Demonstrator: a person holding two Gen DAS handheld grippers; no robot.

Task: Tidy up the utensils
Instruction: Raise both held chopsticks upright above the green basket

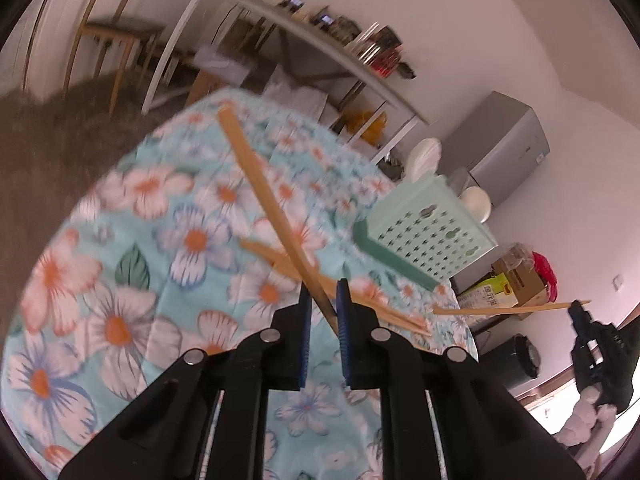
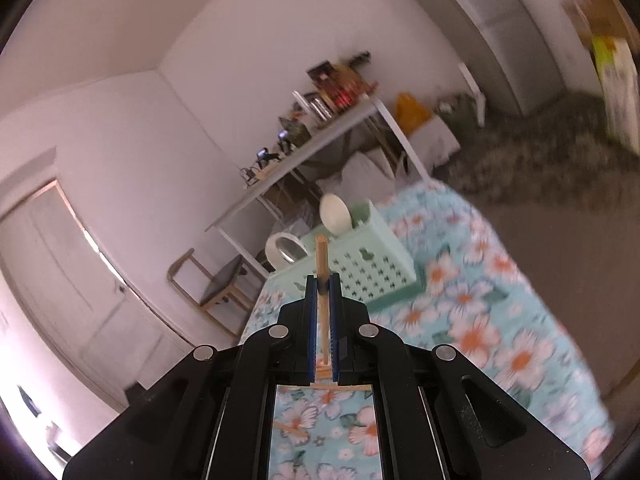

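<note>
Two grippers, each clenched on a wooden chopstick, above a table with a floral cloth (image 1: 120,240). Left gripper (image 1: 322,300): blue pads pinched on the lower end of one chopstick (image 1: 256,172), which slants up and away over the cloth. Right gripper (image 2: 323,280): pads pressed together on a second chopstick (image 2: 321,260), held lengthwise between them, its tip pointing toward the mint-green utensil basket (image 2: 372,264). Landmark: the basket, perforated, standing on the cloth at the table's far edge; a white spoon (image 2: 335,214) stands upright inside it. Loose chopsticks (image 1: 280,258), several, lying flat on the cloth near the basket, just below the left gripper's tips. Beyond the basket: a long white shelf (image 1: 320,46) crowded with small items, a wooden chair (image 2: 212,284), a grey cabinet (image 1: 504,140). Both views blurred; the count of loose chopsticks cannot be told.
</note>
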